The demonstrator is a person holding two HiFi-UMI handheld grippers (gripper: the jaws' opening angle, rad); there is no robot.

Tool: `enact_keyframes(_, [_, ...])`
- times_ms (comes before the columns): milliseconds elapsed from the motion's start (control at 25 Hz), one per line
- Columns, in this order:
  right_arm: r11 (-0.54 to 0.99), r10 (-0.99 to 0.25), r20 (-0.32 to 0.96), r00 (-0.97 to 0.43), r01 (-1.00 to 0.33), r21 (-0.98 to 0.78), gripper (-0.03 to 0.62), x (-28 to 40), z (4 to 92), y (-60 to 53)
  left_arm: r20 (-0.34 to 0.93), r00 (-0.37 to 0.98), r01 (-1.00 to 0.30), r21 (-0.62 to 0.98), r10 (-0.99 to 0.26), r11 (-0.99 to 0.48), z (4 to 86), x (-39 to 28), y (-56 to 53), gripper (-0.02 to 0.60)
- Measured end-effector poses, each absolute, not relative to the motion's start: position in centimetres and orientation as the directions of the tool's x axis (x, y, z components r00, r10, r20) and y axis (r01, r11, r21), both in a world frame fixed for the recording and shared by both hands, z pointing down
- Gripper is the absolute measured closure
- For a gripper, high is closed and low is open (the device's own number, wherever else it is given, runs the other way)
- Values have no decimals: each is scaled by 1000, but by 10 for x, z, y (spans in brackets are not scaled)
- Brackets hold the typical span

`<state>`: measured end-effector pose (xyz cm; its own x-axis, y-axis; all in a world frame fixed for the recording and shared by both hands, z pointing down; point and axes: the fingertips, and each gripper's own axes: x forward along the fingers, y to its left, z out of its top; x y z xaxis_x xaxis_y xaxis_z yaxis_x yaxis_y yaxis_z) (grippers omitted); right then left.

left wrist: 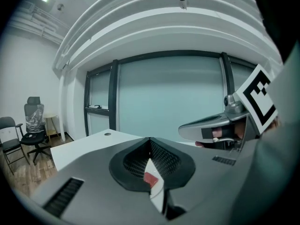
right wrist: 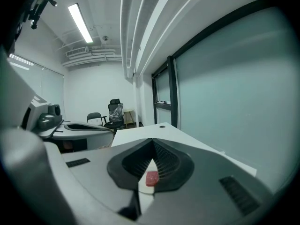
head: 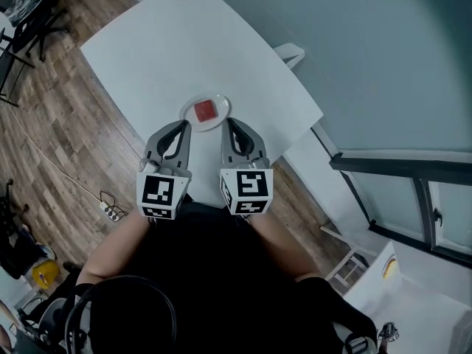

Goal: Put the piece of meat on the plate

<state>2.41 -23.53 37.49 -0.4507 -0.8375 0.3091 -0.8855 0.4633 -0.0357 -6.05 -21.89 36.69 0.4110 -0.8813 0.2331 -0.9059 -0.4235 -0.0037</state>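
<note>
The left gripper and right gripper hang just short of the plate, jaws clenched, empty. The meat lies on it — best to back away, clear of its rim.

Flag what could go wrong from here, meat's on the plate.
1. The plate holding the meat looks close to the table edge nearest the person, so a bump could slide it off.
2. The left gripper and right gripper, both shut and empty, have their tips right by the plate's rim in the head view. A stray swing might clip it.
</note>
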Motion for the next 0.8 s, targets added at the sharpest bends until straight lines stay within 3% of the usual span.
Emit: enact_keyframes(800, [465,-873,160,-461,-885,-17,589,28,311,-222,133,470,-879,-19,-872,-477,315,-40,-219,583])
